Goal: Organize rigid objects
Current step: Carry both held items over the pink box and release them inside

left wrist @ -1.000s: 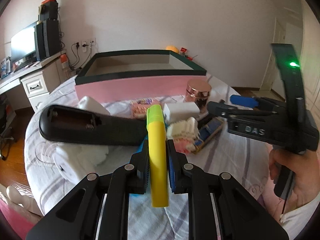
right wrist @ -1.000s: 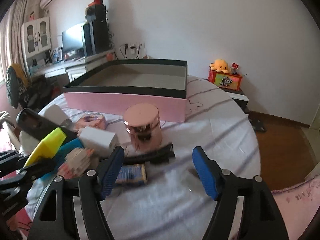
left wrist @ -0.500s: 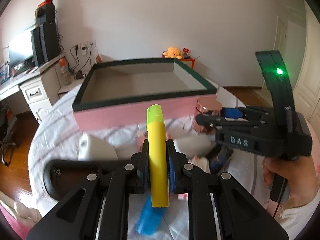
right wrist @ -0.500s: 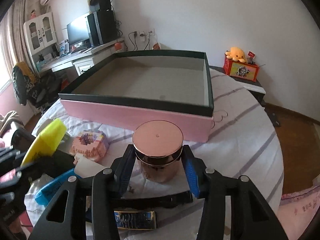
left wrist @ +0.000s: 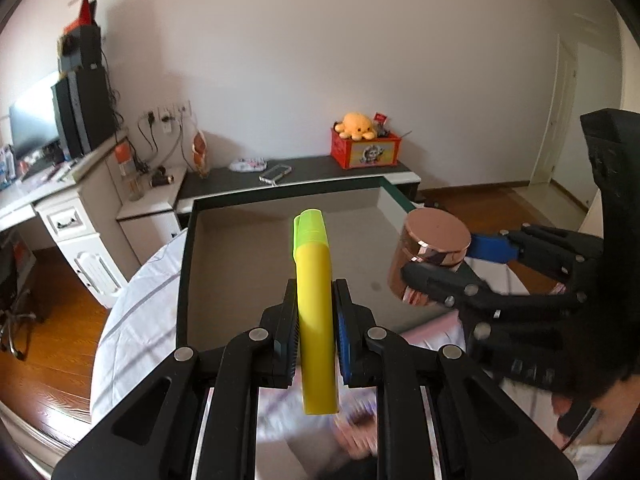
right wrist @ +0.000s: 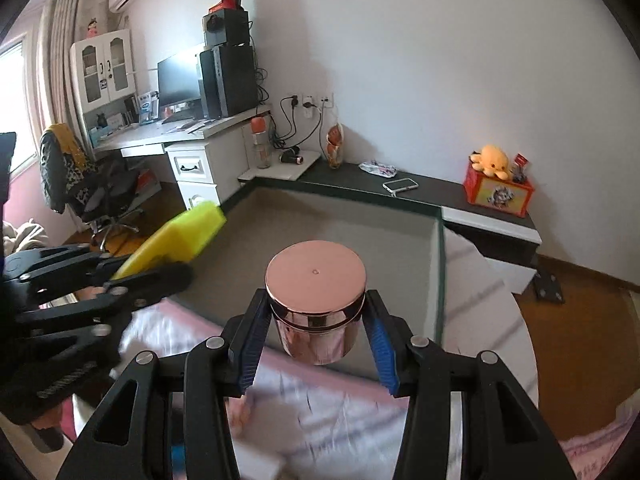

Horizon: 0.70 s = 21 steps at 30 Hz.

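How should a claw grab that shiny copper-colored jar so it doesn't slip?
Best around its round sides just below the lid, coming in level from the side, one finger on each flank. The rose-gold jar is an upright cylinder with a wider lid rim that can catch on the pads. The right claw grips it that way now, over the pink box.

Soft daylight from window [right wrist: 16, 92] (left side); fisheye-bent edges, dark corners, motion-blurred foreground.

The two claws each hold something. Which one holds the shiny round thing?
The right claw holds the shiny rose-gold jar. The left claw grips a flat yellow highlighter instead.
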Each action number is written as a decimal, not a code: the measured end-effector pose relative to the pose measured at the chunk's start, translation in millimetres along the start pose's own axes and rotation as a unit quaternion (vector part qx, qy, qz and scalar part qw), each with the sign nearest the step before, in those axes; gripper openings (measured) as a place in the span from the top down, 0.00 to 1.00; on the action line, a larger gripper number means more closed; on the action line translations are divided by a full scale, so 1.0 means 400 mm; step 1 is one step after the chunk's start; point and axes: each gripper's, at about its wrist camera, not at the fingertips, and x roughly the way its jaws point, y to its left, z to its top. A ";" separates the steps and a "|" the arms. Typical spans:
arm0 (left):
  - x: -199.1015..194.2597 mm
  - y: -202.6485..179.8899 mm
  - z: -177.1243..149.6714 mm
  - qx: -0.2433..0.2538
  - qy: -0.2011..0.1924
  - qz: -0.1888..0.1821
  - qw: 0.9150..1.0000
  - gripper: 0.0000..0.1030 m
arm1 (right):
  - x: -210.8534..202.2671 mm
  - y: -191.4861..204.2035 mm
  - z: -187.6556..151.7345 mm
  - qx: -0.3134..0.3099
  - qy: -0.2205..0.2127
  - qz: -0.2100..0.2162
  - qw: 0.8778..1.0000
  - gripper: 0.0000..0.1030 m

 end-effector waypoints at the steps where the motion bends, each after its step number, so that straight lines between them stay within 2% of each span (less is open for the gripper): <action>1: 0.018 0.011 0.007 -0.001 0.007 0.005 1.000 0.85 | 0.020 -0.003 0.009 0.003 0.007 0.004 1.000 0.53; 3: 0.068 0.034 0.023 0.003 0.024 0.020 1.000 0.85 | 0.075 -0.005 0.021 0.006 0.025 0.008 1.000 0.53; 9: 0.177 0.076 0.016 -0.009 0.083 0.021 0.996 0.85 | 0.198 -0.027 0.010 0.021 0.081 0.011 0.996 0.53; 12: 0.189 0.072 0.015 0.000 0.083 0.032 0.996 0.85 | 0.224 -0.031 -0.002 0.022 0.094 0.009 0.995 0.53; 15: 0.192 0.078 0.009 -0.007 0.087 0.025 0.996 0.84 | 0.234 -0.034 -0.012 0.026 0.106 0.010 0.994 0.52; 17: 0.183 0.084 0.006 -0.007 0.082 0.035 0.996 0.82 | 0.225 -0.032 -0.009 0.027 0.100 0.008 0.995 0.50; 18: 0.176 0.090 0.005 -0.011 0.078 0.038 0.996 0.77 | 0.215 -0.030 -0.007 0.025 0.096 0.003 0.995 0.48; 20: 0.157 0.105 0.004 -0.022 0.069 0.046 0.996 0.57 | 0.190 -0.032 -0.003 0.020 0.086 -0.008 0.996 0.45; 21: 0.142 0.112 0.003 -0.030 0.061 0.052 0.996 0.52 | 0.174 -0.033 -0.002 0.020 0.080 -0.013 0.997 0.43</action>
